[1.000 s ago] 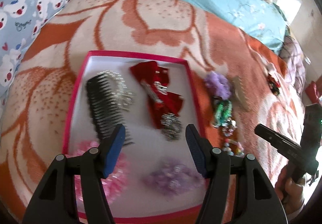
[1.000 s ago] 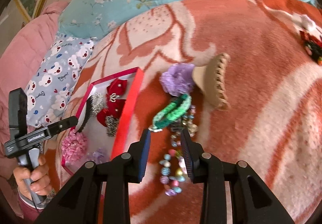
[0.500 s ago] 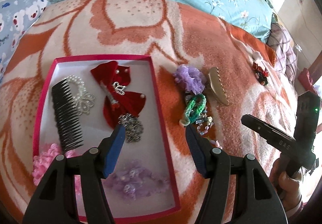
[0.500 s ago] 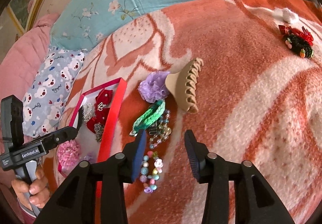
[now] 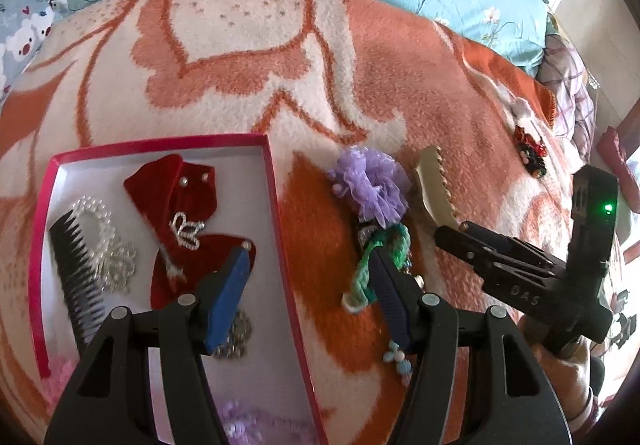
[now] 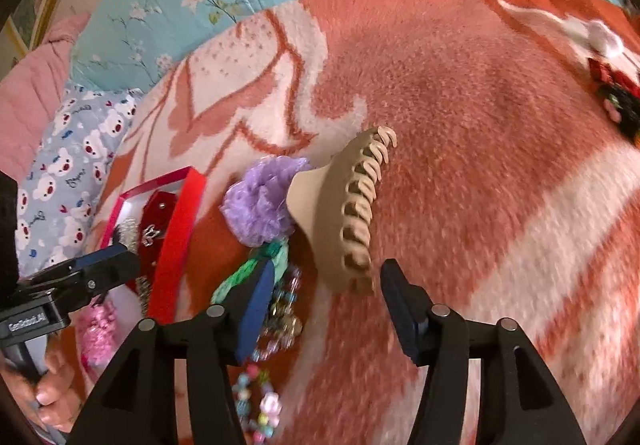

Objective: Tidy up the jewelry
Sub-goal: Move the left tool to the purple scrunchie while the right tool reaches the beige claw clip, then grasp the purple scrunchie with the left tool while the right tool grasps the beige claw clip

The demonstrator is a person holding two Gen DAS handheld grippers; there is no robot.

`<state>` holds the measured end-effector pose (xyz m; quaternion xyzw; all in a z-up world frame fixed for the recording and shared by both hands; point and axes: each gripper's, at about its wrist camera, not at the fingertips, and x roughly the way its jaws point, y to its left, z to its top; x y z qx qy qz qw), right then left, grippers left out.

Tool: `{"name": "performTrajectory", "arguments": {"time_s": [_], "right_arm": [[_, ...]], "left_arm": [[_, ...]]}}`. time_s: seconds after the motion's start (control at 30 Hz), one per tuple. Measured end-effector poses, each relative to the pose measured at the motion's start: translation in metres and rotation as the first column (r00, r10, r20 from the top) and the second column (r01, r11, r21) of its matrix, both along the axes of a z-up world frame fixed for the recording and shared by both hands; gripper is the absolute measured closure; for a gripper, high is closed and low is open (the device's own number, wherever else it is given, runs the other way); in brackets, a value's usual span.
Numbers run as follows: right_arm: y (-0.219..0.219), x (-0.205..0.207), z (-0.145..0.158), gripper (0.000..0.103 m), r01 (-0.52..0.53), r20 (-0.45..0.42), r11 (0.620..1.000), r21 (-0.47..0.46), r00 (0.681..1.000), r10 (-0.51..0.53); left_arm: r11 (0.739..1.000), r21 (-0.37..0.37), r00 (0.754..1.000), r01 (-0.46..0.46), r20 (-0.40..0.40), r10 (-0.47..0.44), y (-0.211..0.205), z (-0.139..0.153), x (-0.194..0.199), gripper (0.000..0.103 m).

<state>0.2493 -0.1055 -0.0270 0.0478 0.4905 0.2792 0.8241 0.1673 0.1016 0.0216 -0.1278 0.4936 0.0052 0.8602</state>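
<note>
Both of my grippers have shifted rightward since the earlier frames: my left gripper (image 5: 308, 295) now straddles the right wall of the red-rimmed box (image 5: 280, 229) instead of hovering over its interior, and my right gripper (image 6: 328, 305) has widened and closed in on the beige claw clip (image 6: 344, 213). Left fingers stand wide apart, holding nothing; one pad lies over the red velvet bow (image 5: 180, 213) in the box, the other over the green braided band (image 5: 380, 257) on the orange-and-cream blanket (image 5: 248, 45). Right fingers are likewise spread and empty, flanking the lower end of the claw clip without visibly touching it. Inside the box: black comb (image 5: 76, 277), pearl piece (image 5: 100, 221), bow. On the blanket, just right of the box: purple tulle flower (image 5: 368, 185), green band, a beaded string (image 6: 256, 397), claw clip touching the flower. A red-and-black hair tie (image 5: 530, 153) lies well apart
</note>
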Motion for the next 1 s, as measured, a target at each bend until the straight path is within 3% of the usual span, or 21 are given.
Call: {"name": "performTrajectory", "arguments": {"time_s": [0.2, 0.33, 0.73, 0.77, 0.87, 1.0], "right_arm": [[0.017, 0.025, -0.011, 0.042, -0.013, -0.009, 1.000, -0.006, 1.000, 0.013], [0.015, 0.033, -0.009, 0.048, 0.002, 0.014, 1.000, 0.008, 1.000, -0.002], [-0.052, 0.025, 0.008, 0.048, 0.124, 0.018, 0.987, 0.100, 0.992, -0.126], [-0.056, 0.024, 0.008, 0.048, 0.129, 0.014, 0.986, 0.108, 0.991, -0.131], [-0.060, 0.022, 0.011, 0.048, 0.134, 0.013, 0.984, 0.117, 0.991, -0.136], [-0.060, 0.018, 0.017, 0.048, 0.127, 0.021, 0.983, 0.131, 0.991, -0.131]], "left_arm": [[1.000, -0.007, 1.000, 0.007, -0.017, -0.007, 0.000, -0.007, 0.020, 0.042], [0.999, -0.006, 0.999, 0.034, -0.020, -0.034, -0.011, -0.009, 0.037, 0.042], [0.989, 0.054, 0.987, 0.137, -0.089, -0.132, -0.065, -0.040, 0.090, 0.042], [0.988, 0.060, 0.986, 0.140, -0.096, -0.134, -0.068, -0.043, 0.093, 0.043], [0.985, 0.071, 0.983, 0.155, -0.115, -0.146, -0.073, -0.052, 0.097, 0.082], [0.987, 0.065, 0.987, 0.149, -0.076, -0.144, -0.068, -0.043, 0.088, 0.087]]}}
